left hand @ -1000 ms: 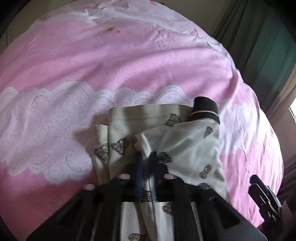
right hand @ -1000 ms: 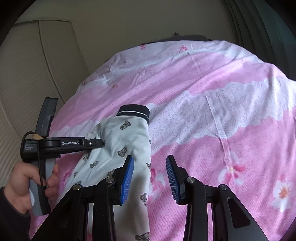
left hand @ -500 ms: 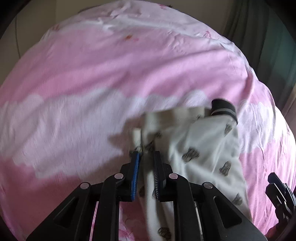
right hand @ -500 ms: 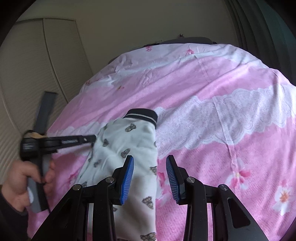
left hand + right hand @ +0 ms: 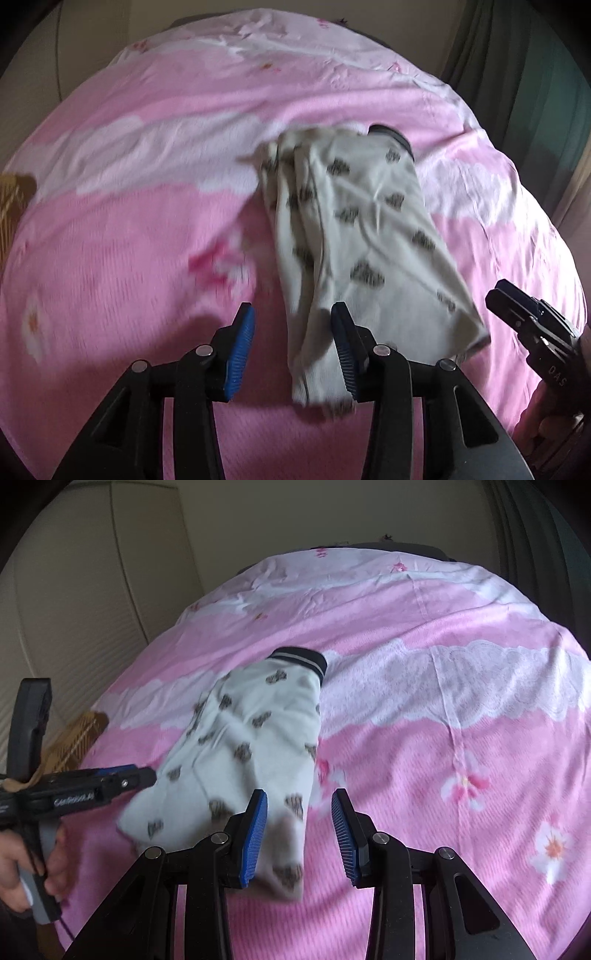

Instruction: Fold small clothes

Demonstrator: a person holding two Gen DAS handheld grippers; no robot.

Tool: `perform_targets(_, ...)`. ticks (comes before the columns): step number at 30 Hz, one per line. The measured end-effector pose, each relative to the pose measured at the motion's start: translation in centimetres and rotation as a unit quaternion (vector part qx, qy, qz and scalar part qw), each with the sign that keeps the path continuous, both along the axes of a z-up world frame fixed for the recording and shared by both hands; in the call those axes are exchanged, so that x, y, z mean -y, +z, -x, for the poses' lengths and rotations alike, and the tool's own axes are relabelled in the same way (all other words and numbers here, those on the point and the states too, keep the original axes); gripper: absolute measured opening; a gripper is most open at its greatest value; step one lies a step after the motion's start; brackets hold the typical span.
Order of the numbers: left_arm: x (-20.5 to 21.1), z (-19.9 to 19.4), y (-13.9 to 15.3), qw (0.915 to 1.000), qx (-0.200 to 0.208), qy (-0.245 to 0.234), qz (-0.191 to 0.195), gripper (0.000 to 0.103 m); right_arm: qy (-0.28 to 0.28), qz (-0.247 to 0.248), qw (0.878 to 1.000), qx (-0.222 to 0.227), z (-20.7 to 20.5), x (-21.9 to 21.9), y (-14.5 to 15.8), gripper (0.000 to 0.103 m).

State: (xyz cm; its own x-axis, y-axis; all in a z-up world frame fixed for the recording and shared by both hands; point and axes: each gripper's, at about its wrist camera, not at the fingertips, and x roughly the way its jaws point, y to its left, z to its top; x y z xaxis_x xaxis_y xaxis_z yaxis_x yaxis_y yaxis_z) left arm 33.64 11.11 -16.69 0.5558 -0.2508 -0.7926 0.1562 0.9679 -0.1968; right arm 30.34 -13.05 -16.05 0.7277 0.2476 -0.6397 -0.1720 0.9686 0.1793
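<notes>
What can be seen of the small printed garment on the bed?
The garment is off-white soft knit with a scattered dark, blurred print and a dark ribbed cuff with a pale stripe at its far end. It lies folded lengthwise in loose layers on the pink bedspread, wrinkled and widening toward the cameras. The left gripper and right gripper both have open jaws at its near end, holding nothing.

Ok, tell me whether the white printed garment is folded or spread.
Folded: the white printed garment lies on the pink bedspread as a narrow strip, layers overlapping.
</notes>
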Motion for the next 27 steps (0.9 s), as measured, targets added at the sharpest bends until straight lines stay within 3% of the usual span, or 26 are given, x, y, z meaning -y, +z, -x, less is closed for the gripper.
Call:
perform_targets(8, -0.5, 1.1, -2.1, 0.9996, -0.015, 0.023, -0.003, 0.044, -0.005, 0.049, 0.996, -0.068, -0.2, 0.0, -3.7, 0.038)
perform_targets(12, -0.5, 2.5, -1.2, 0.9996, -0.007, 0.023, 0.011, 0.042, -0.004, 0.059, 0.996, -0.064, 0.4, 0.1, -3.5, 0.038)
perform_targets(17, -0.4, 5.3, 0.4, 0.9976, 0.007, 0.038, 0.057, 0.056, 0.012, 0.028, 0.998, -0.047, 1.2, 0.9, -1.1, 0.038)
perform_targets(20, 0.1, 6.4, 0.4, 0.9960, 0.003, 0.053, 0.071, 0.056, 0.013, 0.008, 0.999, -0.033, 1.7, 2.0, 0.3, 0.053)
perform_targets(27, 0.8, 8.2, -1.0, 0.9776, -0.028, 0.124, 0.168, 0.056, 0.013, -0.032, 0.999, -0.031, 1.2, 4.3, 1.7, 0.055)
